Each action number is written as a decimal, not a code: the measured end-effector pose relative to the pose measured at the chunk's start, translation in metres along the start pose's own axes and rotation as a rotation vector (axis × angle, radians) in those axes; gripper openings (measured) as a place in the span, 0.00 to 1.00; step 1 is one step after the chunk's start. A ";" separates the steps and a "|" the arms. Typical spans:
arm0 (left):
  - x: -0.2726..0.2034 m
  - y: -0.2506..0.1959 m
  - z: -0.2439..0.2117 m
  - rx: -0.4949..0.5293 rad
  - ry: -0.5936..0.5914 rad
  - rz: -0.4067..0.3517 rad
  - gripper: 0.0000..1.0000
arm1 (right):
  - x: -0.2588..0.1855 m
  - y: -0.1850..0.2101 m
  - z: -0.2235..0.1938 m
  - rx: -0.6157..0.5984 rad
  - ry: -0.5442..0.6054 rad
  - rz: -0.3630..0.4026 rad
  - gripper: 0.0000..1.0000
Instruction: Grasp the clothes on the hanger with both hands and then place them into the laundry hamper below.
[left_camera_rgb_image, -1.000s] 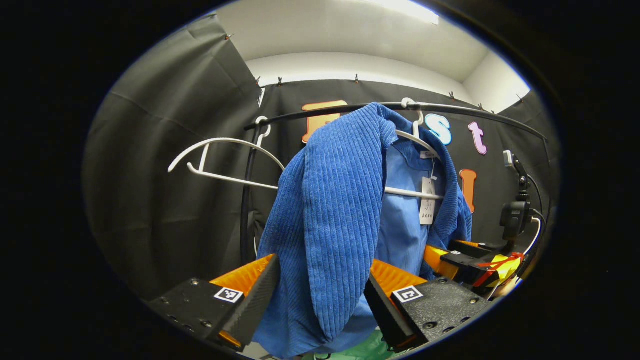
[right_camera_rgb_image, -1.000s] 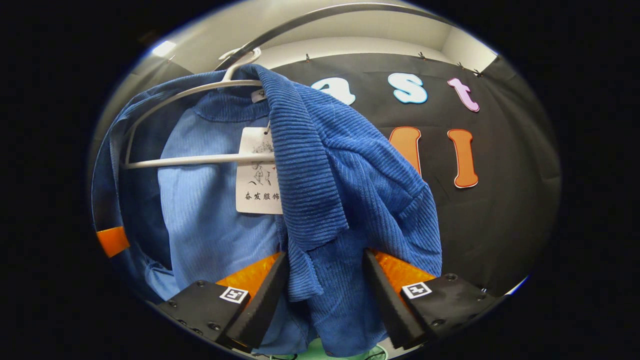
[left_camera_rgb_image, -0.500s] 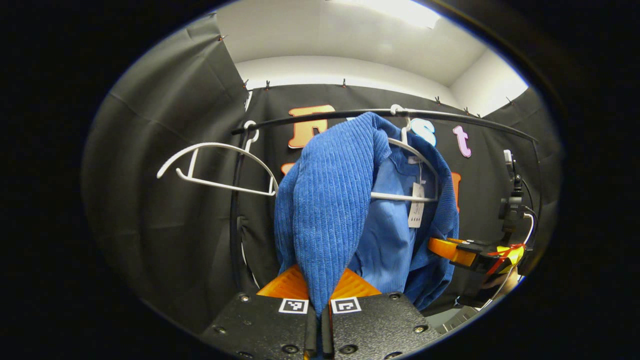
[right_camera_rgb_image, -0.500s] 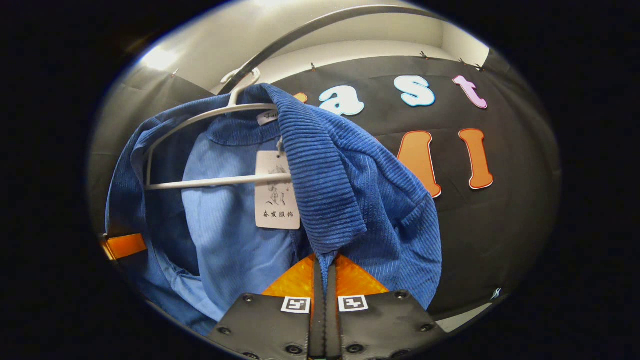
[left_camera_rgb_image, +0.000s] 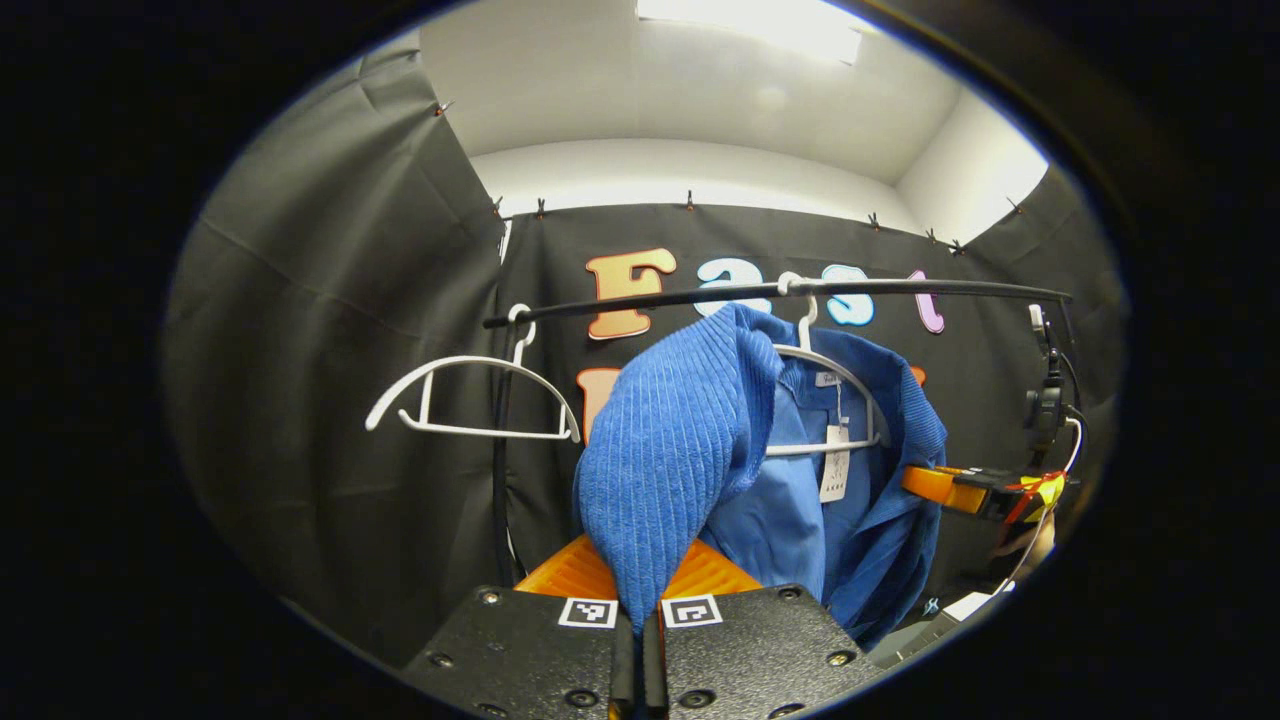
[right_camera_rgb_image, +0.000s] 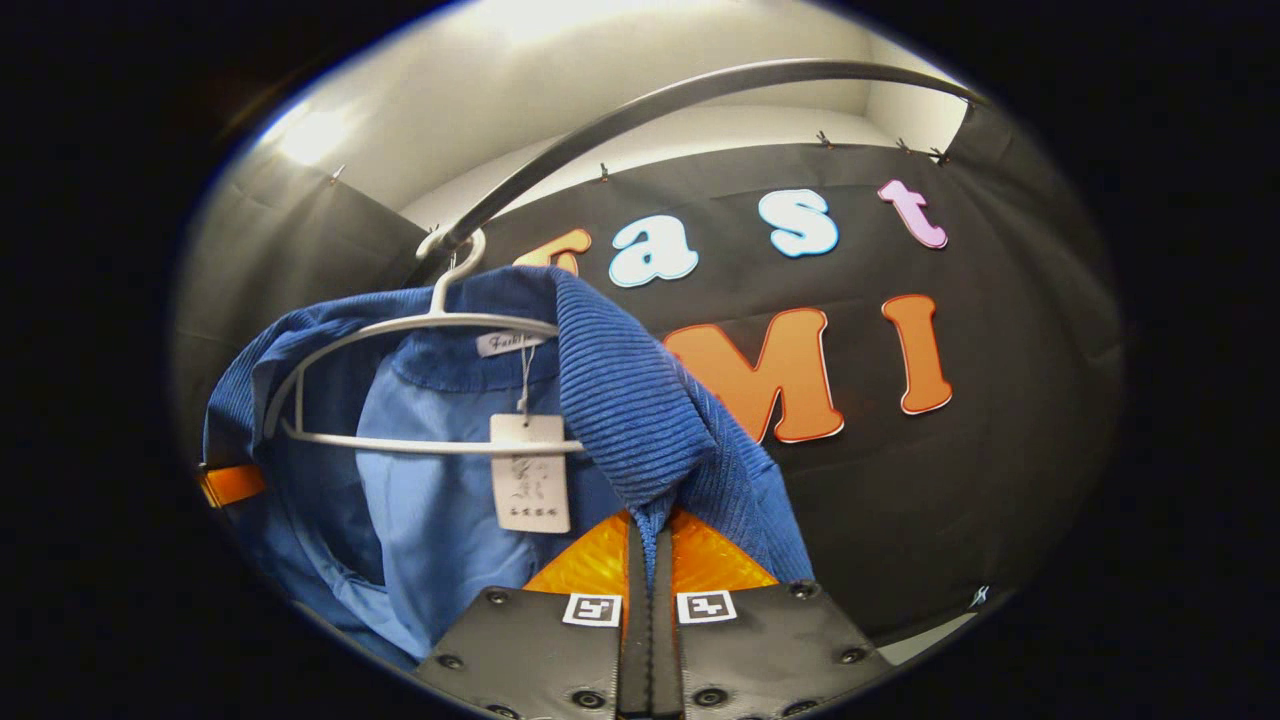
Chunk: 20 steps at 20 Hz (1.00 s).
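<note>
A blue corduroy jacket hangs on a white hanger from a black rail. My left gripper is shut on the jacket's front panel, which is pulled out toward me. In the right gripper view the same jacket drapes over the hanger, with a white tag hanging inside the collar. My right gripper is shut on the other front edge. The right gripper also appears in the left gripper view beside the jacket, held by a hand.
An empty white hanger hangs on the rail to the left of the jacket. A black upright post stands below it. A small camera on a stand is at the far right.
Both grippers closed on the jacket's front edges, then pulled back and down. The jacket now stretches away from the hanger and sits lower and farther off in both views.
</note>
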<state>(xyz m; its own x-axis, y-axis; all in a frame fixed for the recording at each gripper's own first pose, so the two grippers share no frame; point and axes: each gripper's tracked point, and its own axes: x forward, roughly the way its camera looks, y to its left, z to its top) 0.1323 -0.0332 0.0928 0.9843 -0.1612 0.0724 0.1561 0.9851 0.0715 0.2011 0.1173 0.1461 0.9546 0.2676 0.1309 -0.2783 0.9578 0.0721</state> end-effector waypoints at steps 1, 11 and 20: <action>-0.001 0.007 0.005 0.000 -0.006 0.010 0.03 | -0.003 -0.006 0.008 0.004 -0.011 -0.013 0.07; 0.005 0.066 0.056 -0.009 -0.050 0.098 0.04 | -0.019 -0.067 0.066 -0.028 -0.106 -0.145 0.07; 0.046 0.088 0.094 0.088 -0.059 0.119 0.04 | -0.004 -0.104 0.065 0.014 -0.075 -0.184 0.07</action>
<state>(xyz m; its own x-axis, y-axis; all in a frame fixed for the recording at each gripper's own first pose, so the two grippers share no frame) 0.1839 0.0404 0.1961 0.9884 -0.0494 0.1434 0.0283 0.9889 0.1457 0.2196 0.0096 0.2021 0.9790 0.0794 0.1878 -0.1023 0.9880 0.1157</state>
